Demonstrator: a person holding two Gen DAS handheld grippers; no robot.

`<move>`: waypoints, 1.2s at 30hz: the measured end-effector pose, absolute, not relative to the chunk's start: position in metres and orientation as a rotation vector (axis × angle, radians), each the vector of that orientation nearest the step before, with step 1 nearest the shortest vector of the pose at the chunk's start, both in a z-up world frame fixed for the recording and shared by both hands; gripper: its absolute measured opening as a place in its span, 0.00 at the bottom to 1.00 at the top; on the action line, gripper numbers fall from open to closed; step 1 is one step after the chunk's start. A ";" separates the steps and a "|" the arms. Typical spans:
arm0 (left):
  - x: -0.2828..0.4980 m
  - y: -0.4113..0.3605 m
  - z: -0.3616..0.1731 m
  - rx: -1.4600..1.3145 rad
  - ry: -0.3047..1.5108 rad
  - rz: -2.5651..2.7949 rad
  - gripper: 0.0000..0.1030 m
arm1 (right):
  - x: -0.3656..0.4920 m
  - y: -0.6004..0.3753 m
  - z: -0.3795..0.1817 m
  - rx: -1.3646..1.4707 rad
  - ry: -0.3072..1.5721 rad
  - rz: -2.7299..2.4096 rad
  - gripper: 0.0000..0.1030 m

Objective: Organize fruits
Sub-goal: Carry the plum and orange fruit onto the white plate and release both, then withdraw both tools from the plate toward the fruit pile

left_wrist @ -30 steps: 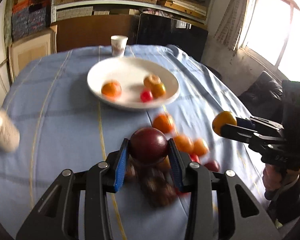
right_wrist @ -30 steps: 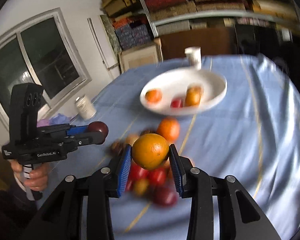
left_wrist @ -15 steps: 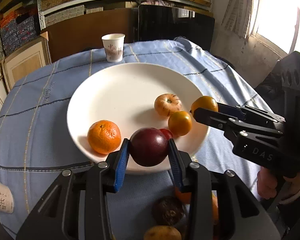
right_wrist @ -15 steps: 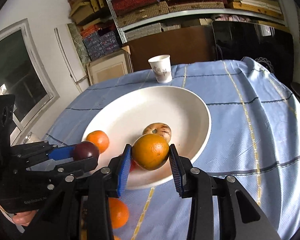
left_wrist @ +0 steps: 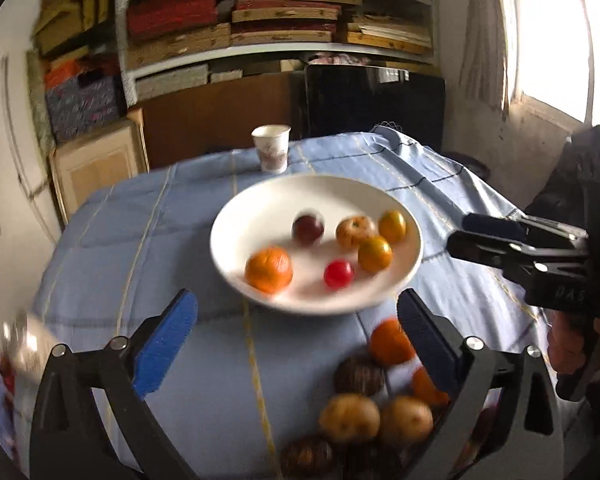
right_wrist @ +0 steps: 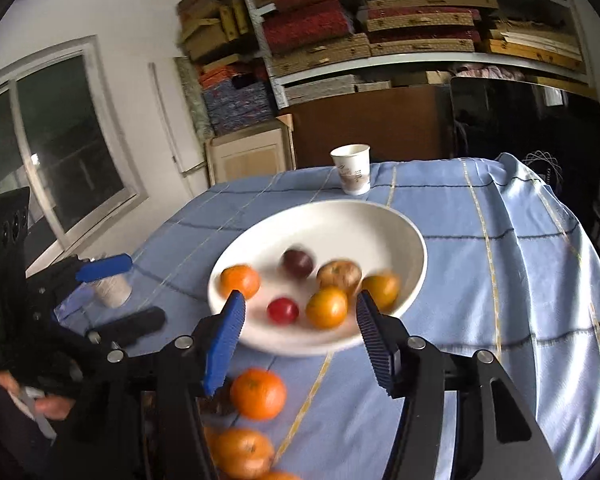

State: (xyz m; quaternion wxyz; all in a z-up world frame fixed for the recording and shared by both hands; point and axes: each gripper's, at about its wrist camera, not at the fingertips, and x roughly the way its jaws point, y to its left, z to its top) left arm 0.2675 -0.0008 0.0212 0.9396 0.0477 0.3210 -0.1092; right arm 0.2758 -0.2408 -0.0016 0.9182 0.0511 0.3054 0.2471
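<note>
Window glare; fruit motion-blurred; fisheye bends dark edges

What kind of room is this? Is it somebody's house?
Probably a room in a home, used partly for storage. A table with a blue cloth holds a plate of fruit, and shelves behind are stacked with boxes and mats beside a window.

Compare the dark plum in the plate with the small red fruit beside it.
The dark plum is deep purple-brown; the small red fruit is bright red. The plum looks bigger than the red fruit. The plum lies toward the plate's middle, on the paper cup's side; the red fruit lies nearer the front rim of the white plate. Both are round, smooth, and rest loose in the plate, touching no gripper.
</note>
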 end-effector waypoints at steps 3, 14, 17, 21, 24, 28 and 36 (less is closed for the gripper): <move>0.252 0.023 0.004 -0.011 0.702 -0.205 0.96 | 0.263 -0.246 -0.021 0.098 0.692 0.497 0.57; 0.226 0.054 -0.033 0.070 0.773 0.044 0.96 | 0.250 -0.245 -0.048 0.102 0.805 0.460 0.62; 0.225 0.057 -0.031 0.061 0.768 0.038 0.96 | 0.248 -0.244 -0.047 0.087 0.809 0.477 0.62; 0.227 0.063 -0.031 0.043 0.777 0.048 0.96 | 0.242 -0.247 -0.046 0.079 0.827 0.532 0.62; 0.229 0.068 -0.033 0.020 0.788 0.057 0.96 | 0.235 -0.249 -0.047 0.060 0.833 0.553 0.62; 0.232 0.075 -0.036 -0.013 0.807 0.065 0.96 | 0.227 -0.250 -0.053 0.062 0.870 0.585 0.54; 0.232 0.076 -0.038 -0.010 0.812 0.074 0.96 | 0.221 -0.249 -0.060 0.074 0.921 0.631 0.50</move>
